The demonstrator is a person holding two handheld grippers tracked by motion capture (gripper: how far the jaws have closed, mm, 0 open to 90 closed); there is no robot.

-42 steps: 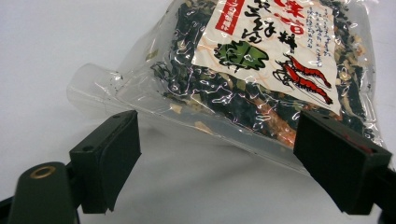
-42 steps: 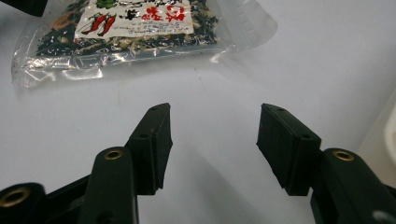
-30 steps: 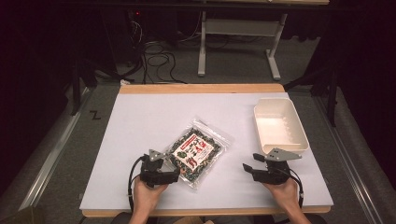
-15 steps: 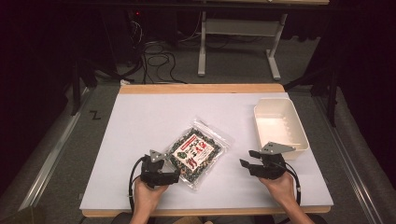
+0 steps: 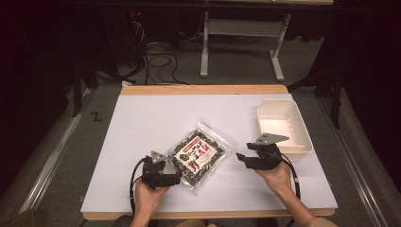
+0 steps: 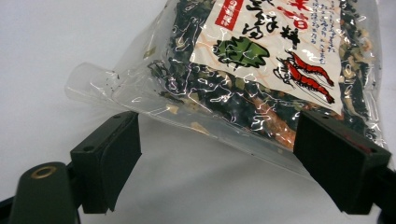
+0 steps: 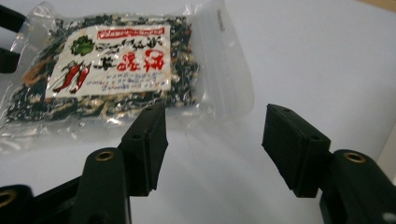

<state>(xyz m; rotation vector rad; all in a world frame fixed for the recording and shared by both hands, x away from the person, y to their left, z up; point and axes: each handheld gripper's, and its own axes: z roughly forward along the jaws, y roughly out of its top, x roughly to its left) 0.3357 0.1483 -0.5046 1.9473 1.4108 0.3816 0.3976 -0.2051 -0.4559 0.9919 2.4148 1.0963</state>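
A clear plastic bag of dried seaweed mix [image 5: 197,155], with a white label and red shrimp pictures, lies flat near the table's front middle. My left gripper [image 5: 178,178] rests at the bag's near left corner. In the left gripper view its jaws [image 6: 215,149] stand open, with the bag's [image 6: 261,60] lower edge reaching between them and no pad pressing on it. My right gripper [image 5: 242,158] hovers just right of the bag, pointing left at it. Its jaws [image 7: 215,140] are open and have just been opening, with nothing between them. The bag's [image 7: 112,70] clear edge lies just beyond them.
An empty white plastic tray [image 5: 302,142] stands at the right, close behind my right gripper. The white tabletop [image 5: 142,123] has a wooden strip along its far edge [image 5: 203,90]. Cables and a stand's legs lie on the dark floor beyond.
My right gripper has moved left, away from the tray's front corner and towards the bag, rising slightly. The left gripper and the bag have stayed put.
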